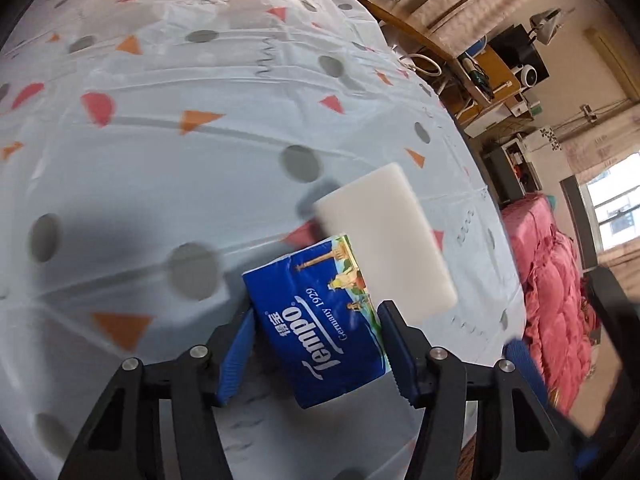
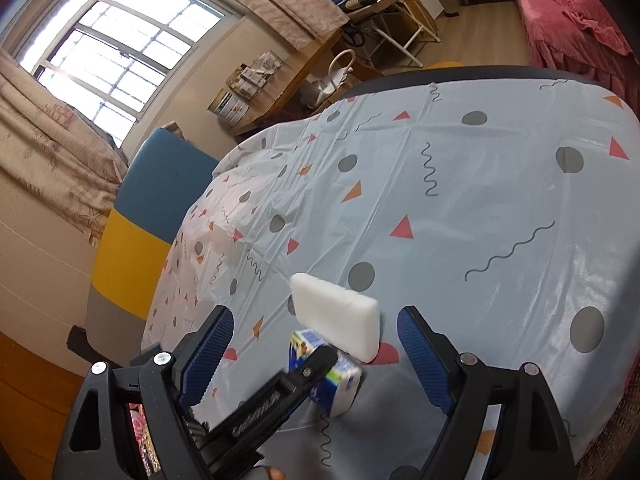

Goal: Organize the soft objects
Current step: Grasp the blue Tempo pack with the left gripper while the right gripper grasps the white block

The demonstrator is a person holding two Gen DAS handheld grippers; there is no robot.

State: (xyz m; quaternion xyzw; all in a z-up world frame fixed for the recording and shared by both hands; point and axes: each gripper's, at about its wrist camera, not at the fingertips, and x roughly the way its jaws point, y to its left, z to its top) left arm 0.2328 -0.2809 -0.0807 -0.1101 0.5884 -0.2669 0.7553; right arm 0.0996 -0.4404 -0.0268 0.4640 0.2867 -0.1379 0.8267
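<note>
A blue tissue pack (image 1: 320, 328) is gripped between the blue pads of the left gripper (image 1: 316, 344), whose jaws are closed against its two sides. The pack is printed with white "Tempo" lettering, "Germany 1929" and a coloured scene with a column at its far end, and it is held tilted above the bench (image 1: 160, 160). In the right wrist view the same pack (image 2: 340, 380) is seen end-on, with one black finger of the left gripper (image 2: 316, 364) lying across it.

A white sponge block (image 1: 384, 240) with rounded corners and a plain matte surface is seen just beyond the pack; its near edge overlaps the pack's far end in the left view. Whether it touches the pack or the bench cannot be told. In the right wrist view the sponge block (image 2: 336, 316) appears slightly blurred, above the pack.

The right gripper (image 2: 312, 356) is spread wide, and nothing is held between its pads.

The bench is covered by a pale blue cloth (image 2: 480, 200) patterned with grey dots, red and orange triangles and squiggles.
</note>
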